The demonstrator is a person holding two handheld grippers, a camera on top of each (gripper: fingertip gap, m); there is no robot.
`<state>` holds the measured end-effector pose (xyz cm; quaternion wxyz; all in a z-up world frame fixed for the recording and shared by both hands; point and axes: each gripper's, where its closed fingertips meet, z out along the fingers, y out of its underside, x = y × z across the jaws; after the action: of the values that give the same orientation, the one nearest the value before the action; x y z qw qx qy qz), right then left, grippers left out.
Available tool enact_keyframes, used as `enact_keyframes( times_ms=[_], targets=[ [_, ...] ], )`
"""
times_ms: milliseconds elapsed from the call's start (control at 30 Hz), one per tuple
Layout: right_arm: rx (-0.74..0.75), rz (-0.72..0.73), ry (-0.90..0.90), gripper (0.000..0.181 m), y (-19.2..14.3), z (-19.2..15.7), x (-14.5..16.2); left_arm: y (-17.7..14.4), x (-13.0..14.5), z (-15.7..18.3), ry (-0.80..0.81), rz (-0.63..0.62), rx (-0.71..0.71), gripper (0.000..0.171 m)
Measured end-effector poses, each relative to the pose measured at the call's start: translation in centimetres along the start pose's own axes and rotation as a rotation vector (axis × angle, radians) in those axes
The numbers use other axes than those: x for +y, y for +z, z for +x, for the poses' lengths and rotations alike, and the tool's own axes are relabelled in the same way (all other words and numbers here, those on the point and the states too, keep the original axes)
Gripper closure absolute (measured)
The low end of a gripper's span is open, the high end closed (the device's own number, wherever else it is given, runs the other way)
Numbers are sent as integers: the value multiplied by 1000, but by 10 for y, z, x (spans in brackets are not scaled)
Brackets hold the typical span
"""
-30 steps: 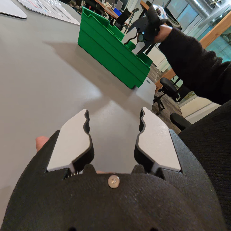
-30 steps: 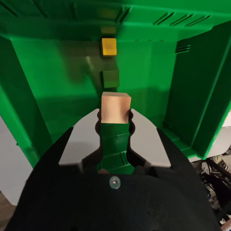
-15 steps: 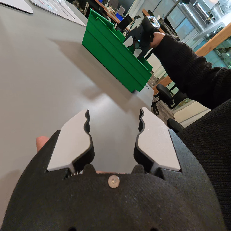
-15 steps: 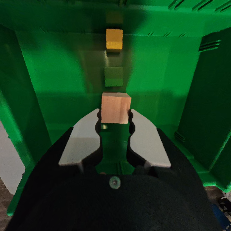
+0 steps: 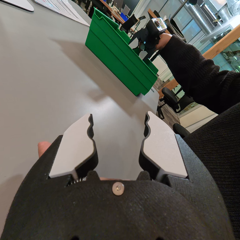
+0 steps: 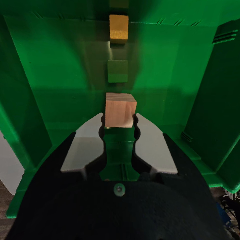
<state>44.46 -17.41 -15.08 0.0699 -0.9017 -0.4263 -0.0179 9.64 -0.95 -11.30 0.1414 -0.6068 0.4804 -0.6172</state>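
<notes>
My right gripper (image 6: 118,114) is shut on a plain wooden cube (image 6: 120,111) and holds it inside a green plastic bin (image 6: 52,65), near the bin floor. Ahead of it on the floor lie a green cube (image 6: 117,70) and, farther on, a yellow cube (image 6: 118,28) near the far wall. My left gripper (image 5: 118,116) is open and empty, low over the grey table (image 5: 39,77), well short of the bin (image 5: 116,58). The right gripper (image 5: 149,35) also shows in the left wrist view, reaching into the bin from above.
The table's right edge (image 5: 157,98) drops off just past the bin, with office chairs (image 5: 171,98) beyond. Flat grey pads (image 5: 19,3) lie at the table's far left. A dark sleeve (image 5: 194,70) crosses the right side.
The right gripper has moved lower and deeper into the bin with the wooden cube; the green and yellow cubes look nearer. The left gripper has hardly moved.
</notes>
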Motion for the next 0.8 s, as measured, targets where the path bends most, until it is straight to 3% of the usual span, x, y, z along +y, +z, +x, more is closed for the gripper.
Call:
enact_keyframes(
  times_ms=[233, 367, 467, 500, 567, 700, 800],
  targets=[
    [56, 38, 48, 119, -13, 4, -9, 1, 1, 0, -9, -6, 5, 95],
    [175, 132, 75, 114, -43, 11, -29, 1, 1, 2, 1, -7, 7, 95],
    [307, 432, 186, 113, -95, 15, -77, 1, 1, 4, 24, -9, 8, 95],
    [364, 563, 272, 102, -116, 18, -95, 1, 1, 5, 32, -10, 6, 95],
    [388, 832, 459, 61, -155, 14, -126, 2, 1, 6, 45, -10, 4, 95],
    [423, 1405, 620, 68, -226, -16, -174, 1, 0, 11, 69, -4, 2, 95],
    [515, 1558, 675, 70, -226, -33, -194, -3, -4, 15, 96, 9, -5, 96]
  ],
)
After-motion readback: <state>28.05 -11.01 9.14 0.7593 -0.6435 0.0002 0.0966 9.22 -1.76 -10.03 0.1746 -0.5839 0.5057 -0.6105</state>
